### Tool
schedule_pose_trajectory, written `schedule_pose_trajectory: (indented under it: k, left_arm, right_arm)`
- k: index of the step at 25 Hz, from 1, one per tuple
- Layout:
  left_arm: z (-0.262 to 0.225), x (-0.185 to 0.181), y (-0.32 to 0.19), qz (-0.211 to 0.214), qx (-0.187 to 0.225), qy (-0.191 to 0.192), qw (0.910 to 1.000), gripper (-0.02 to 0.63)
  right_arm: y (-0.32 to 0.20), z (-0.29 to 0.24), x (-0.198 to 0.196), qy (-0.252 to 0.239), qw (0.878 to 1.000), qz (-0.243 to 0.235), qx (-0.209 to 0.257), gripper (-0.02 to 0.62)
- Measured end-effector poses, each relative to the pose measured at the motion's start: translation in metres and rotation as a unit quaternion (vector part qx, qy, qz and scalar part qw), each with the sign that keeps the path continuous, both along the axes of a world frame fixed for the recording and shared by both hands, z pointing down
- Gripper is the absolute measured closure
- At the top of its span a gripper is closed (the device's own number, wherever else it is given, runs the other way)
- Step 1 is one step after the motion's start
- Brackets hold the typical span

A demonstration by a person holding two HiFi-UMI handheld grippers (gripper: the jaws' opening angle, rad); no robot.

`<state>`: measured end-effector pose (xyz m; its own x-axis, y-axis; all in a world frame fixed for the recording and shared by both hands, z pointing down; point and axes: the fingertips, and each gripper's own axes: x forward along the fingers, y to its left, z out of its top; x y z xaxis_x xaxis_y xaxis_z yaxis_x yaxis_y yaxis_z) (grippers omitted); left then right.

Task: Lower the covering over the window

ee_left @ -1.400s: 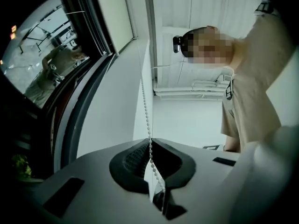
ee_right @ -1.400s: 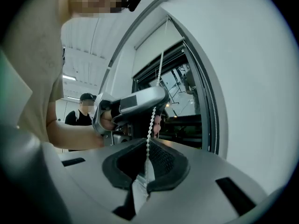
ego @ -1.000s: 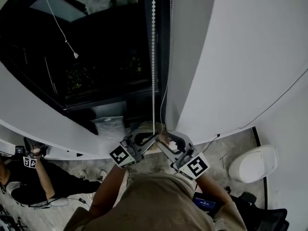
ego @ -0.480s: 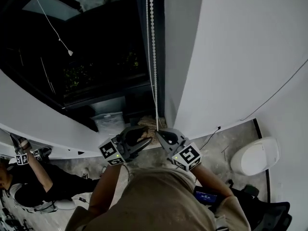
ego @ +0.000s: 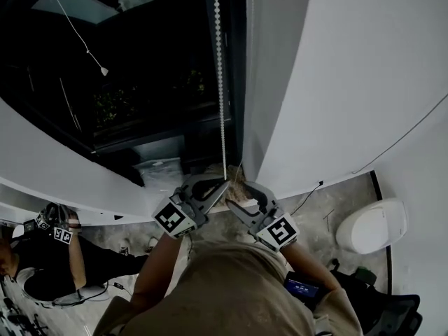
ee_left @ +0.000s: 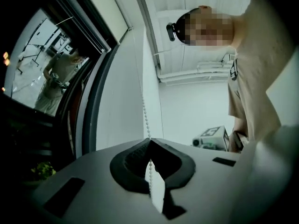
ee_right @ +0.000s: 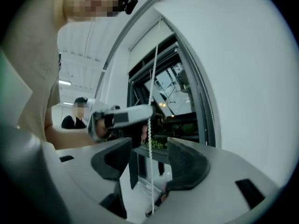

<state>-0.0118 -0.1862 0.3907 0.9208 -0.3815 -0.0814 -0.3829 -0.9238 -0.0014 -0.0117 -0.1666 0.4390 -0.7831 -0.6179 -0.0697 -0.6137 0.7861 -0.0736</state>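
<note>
My left gripper (ee_left: 149,143) just clamped the chain (ego: 219,82). My right gripper (ee_right: 148,150) just opened, chain hanging loose between its jaws. It's thin, floppy, slippery stuff, so I pinch between beads.

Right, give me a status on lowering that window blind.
Done: little that shows; the window glass in the head view is uncovered. In hand: the left gripper has just closed on the bead chain, while the right gripper has just been opening its jaws, with the chain hanging loose between them. Left: probably many more pulls until the glass is covered.
</note>
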Motion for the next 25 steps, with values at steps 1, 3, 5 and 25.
schedule_pose_trajectory:
  k: [1,3,5,25]
  left_arm:
    - [0.01,0.0,0.001,-0.003,-0.004,-0.014,0.9999,0.59]
    - [0.037,0.004,0.008,0.01,-0.02,-0.036,0.9991,0.591]
    - [0.063,0.013,0.022,0.034,-0.033,-0.045,0.9978,0.591]
    - [0.003,-0.005,0.01,-0.004,0.011,0.022,0.9997,0.586]
  right_arm:
    - [-0.001,-0.011,0.007,-0.022,1.0,0.01,0.008,0.376]
    - [-0.002,-0.031,0.014,-0.042,0.998,0.023,0.027,0.376]
    - [-0.002,-0.043,0.014,-0.024,0.998,0.028,0.043,0.395]
    - [0.018,-0.033,0.005,-0.046,0.998,0.013,0.042,0.455]
